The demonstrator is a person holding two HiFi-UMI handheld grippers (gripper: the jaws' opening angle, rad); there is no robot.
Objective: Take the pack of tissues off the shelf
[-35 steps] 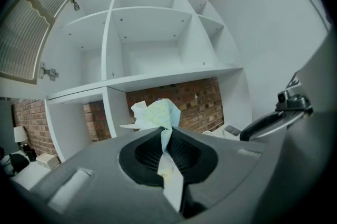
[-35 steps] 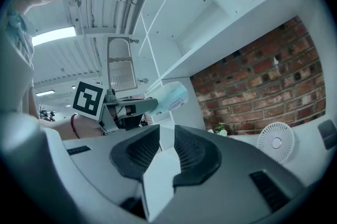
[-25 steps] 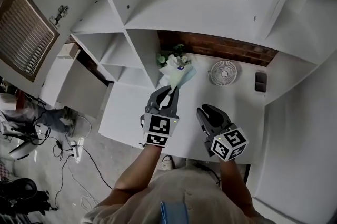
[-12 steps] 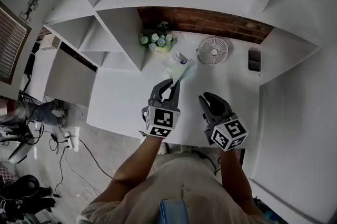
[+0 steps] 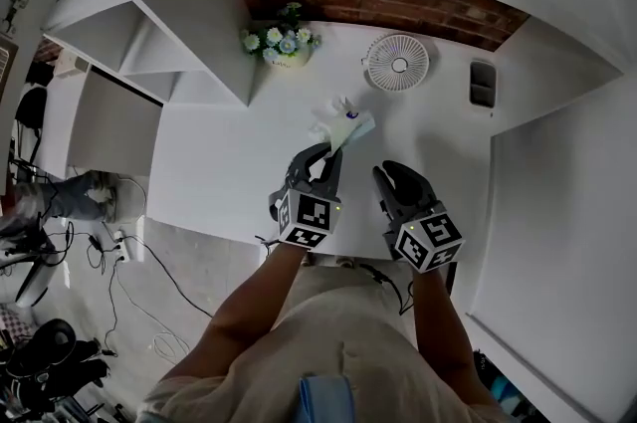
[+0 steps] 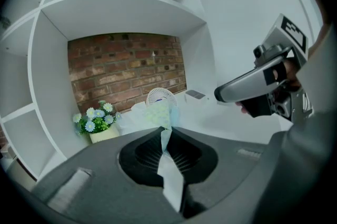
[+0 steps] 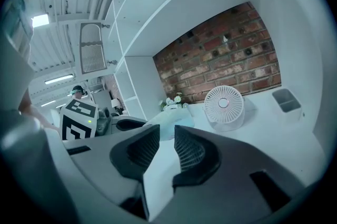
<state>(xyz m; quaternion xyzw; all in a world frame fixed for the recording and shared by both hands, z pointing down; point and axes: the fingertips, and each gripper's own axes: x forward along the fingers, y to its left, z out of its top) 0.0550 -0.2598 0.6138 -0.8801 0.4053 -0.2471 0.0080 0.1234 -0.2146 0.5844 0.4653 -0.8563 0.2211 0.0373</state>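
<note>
Reaches out over the white table (image 5: 219, 182) with both bare forearms side by side, wrists about level with each other near the table's front edge. Carries the left gripper (image 5: 326, 152) tipped a little downward, its jaws pressed together on a thin flap of the pack of tissues (image 5: 343, 122). Keeps that pale, crumpled pack out beyond the jaw tips, over the tabletop, outside the shelf compartments and short of the small fan (image 5: 397, 62). Cannot tell from any view whether the pack's far end touches the table. Holds the right gripper (image 5: 395, 177) just beside the left, pointing the same way, its jaws a narrow slit apart with only the table showing through. Shows black-and-white square markers on each gripper's cube, patterns rather than letters. Finds a small dark blue mark on the pack, too small to read.
</note>
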